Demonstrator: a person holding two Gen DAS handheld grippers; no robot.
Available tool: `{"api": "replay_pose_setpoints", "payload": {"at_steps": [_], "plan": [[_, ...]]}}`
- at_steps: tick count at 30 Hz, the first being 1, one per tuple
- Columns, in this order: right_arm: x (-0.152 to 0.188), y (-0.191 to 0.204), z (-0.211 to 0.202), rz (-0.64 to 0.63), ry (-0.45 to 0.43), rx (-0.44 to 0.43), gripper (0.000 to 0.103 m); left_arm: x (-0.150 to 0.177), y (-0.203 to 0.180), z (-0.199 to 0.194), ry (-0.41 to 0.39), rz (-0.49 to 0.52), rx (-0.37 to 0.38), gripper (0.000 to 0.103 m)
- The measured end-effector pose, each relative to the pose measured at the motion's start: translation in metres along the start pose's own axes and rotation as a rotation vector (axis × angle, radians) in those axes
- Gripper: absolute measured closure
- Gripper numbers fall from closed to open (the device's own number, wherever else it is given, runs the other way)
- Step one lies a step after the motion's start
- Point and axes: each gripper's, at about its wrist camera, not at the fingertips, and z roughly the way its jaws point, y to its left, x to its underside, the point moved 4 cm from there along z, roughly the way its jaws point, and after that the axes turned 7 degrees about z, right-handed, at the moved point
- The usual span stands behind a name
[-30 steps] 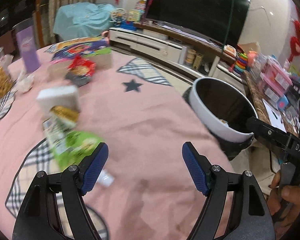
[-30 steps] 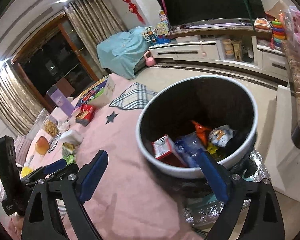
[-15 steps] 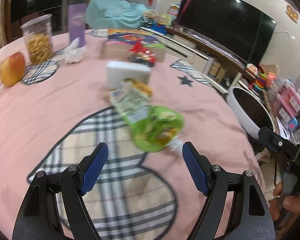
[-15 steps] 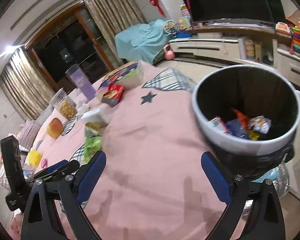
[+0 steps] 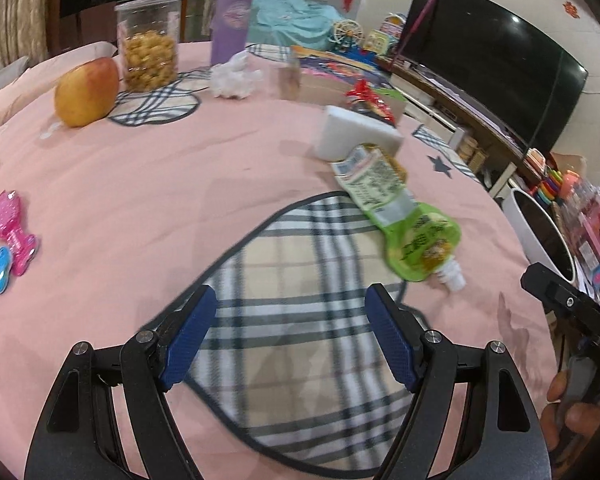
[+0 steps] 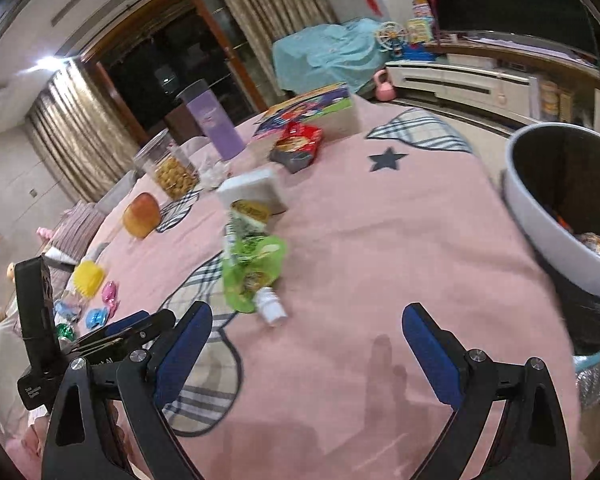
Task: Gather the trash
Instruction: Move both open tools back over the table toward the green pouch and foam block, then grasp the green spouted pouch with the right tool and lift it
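A crumpled green spouted pouch [image 5: 418, 242] [image 6: 250, 270] with a white cap lies on the pink tablecloth, with a printed wrapper [image 5: 370, 184] against its far end. My left gripper [image 5: 292, 340] hovers open over the plaid patch, just short and left of the pouch, nothing between its blue pads. My right gripper [image 6: 306, 348] is open over bare pink cloth, the pouch ahead on its left. A white-rimmed trash bin [image 6: 560, 204] [image 5: 540, 236] with wrappers inside stands off the table's right edge. A crumpled tissue [image 5: 234, 76] sits far back.
A white box [image 5: 354, 134], a red snack pack [image 6: 298, 144], a mango [image 5: 86, 94], a jar of nuts [image 5: 150, 44], a purple tumbler [image 5: 232, 16] and a colourful box [image 6: 312, 108] stand farther back. Pink and blue clips [image 5: 10, 228] lie at the left.
Both views have swung left from the bin toward the table. The green pouch has come from the left gripper's left side to ahead on its right. Both grippers stayed open.
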Motion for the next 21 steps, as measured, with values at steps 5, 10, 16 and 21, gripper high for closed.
{"api": "replay_pose_setpoints", "payload": {"at_steps": [5, 10, 16, 21], "plan": [[0.002, 0.014, 0.02, -0.032, 0.026, -0.011, 0.006, 0.002, 0.015, 0.0, 0.006, -0.02, -0.015, 0.024], [0.004, 0.021, 0.036, -0.048, 0.053, -0.018, 0.006, 0.002, 0.025, 0.001, 0.01, -0.032, -0.022, 0.024], [-0.003, 0.029, 0.052, -0.079, 0.064, -0.019, 0.006, 0.0, 0.029, 0.007, 0.023, -0.036, -0.024, 0.024], [-0.01, 0.032, 0.073, -0.094, 0.107, 0.011, 0.007, -0.005, 0.029, 0.014, 0.036, -0.008, -0.028, 0.021]]}}
